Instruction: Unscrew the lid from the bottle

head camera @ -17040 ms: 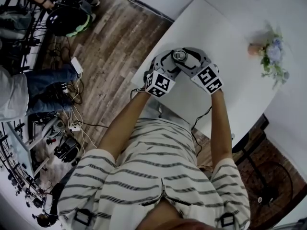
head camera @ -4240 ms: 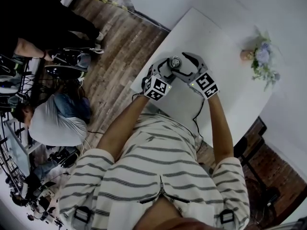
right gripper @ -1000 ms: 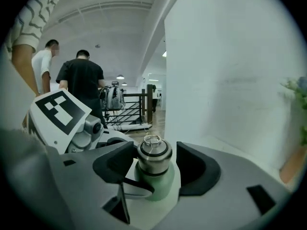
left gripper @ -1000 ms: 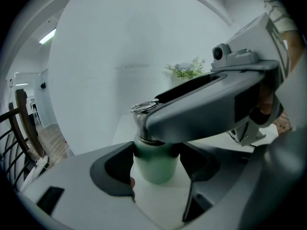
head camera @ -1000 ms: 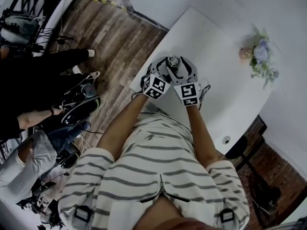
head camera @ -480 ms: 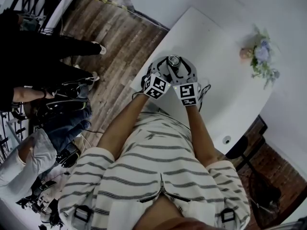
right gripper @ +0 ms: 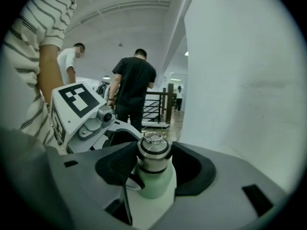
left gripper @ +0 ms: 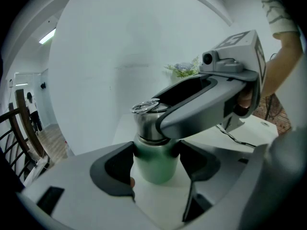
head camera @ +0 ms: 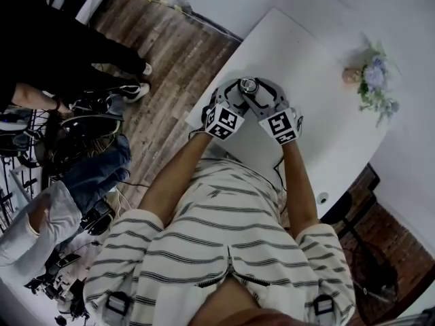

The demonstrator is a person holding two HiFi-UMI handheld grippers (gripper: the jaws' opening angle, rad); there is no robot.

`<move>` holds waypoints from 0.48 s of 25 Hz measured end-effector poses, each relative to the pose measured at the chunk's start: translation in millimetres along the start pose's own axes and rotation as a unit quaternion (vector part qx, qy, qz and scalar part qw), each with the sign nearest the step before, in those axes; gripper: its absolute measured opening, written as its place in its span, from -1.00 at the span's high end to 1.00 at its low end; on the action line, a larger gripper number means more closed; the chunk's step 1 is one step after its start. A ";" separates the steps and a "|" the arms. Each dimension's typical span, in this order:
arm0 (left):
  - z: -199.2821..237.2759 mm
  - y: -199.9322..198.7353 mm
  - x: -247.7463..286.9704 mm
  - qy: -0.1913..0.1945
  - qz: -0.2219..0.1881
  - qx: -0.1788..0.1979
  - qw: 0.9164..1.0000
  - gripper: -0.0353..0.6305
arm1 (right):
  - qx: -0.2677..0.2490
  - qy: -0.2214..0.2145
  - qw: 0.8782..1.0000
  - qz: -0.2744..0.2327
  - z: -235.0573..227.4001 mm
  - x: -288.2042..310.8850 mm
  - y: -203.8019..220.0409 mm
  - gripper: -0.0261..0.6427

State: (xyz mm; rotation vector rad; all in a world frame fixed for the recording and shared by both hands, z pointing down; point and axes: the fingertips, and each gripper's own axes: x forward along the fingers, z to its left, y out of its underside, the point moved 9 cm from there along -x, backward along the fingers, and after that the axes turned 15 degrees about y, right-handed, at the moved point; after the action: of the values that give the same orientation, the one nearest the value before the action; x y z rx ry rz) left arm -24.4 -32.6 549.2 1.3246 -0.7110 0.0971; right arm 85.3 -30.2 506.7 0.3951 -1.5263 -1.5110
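A pale green bottle [left gripper: 154,170] stands near the left edge of the white table [head camera: 319,60]. Its steel lid [right gripper: 154,158] has a wire ring on top and also shows in the head view as the lid [head camera: 249,85]. My left gripper [left gripper: 156,163] is shut on the green body, one pad pressed on each side. My right gripper [right gripper: 154,161] sits higher with its dark pads against the lid. Its jaws have just been closing with the lid between them. In the head view the left gripper [head camera: 238,92] and right gripper [head camera: 260,94] meet at the bottle.
A small vase of flowers [head camera: 374,80] stands at the table's far right. The table's left edge runs just beside the bottle, with wooden floor [head camera: 170,60] below. Bystanders [head camera: 61,53] and cables crowd the floor at left. A person in black [right gripper: 134,87] stands beyond the grippers.
My right gripper has rolled about the lid, and its marker cube has swung to the right. The left gripper and bottle have stayed put. Bystanders at left have shifted.
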 end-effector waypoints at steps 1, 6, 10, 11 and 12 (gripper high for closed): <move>0.3 -0.1 0.0 0.000 0.000 0.000 1.000 0.00 | -0.012 -0.024 1.000 -0.002 -3.6 1.5 -0.2 0.21; 0.0 -0.3 -1.4 0.000 0.000 0.001 1.000 0.00 | -0.063 -0.147 0.987 -0.008 -20.1 9.8 -4.6 0.21; 1.0 -1.0 -1.4 0.000 0.000 0.000 1.000 0.00 | -0.115 -0.227 0.967 0.005 -29.4 18.9 -13.1 0.21; 1.7 -0.8 -0.8 0.000 0.000 0.000 1.000 0.00 | -0.127 -0.243 0.962 0.008 -31.1 21.5 -14.6 0.21; 2.3 -0.6 -0.2 0.000 0.000 0.000 1.000 0.00 | -0.136 -0.256 0.957 0.012 -32.5 23.7 -15.8 0.21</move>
State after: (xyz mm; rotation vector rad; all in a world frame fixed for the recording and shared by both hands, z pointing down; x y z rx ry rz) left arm -25.2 -34.8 548.8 1.3253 -0.7108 0.0981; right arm 92.1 -71.4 495.3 -0.1949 -1.6629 -1.8677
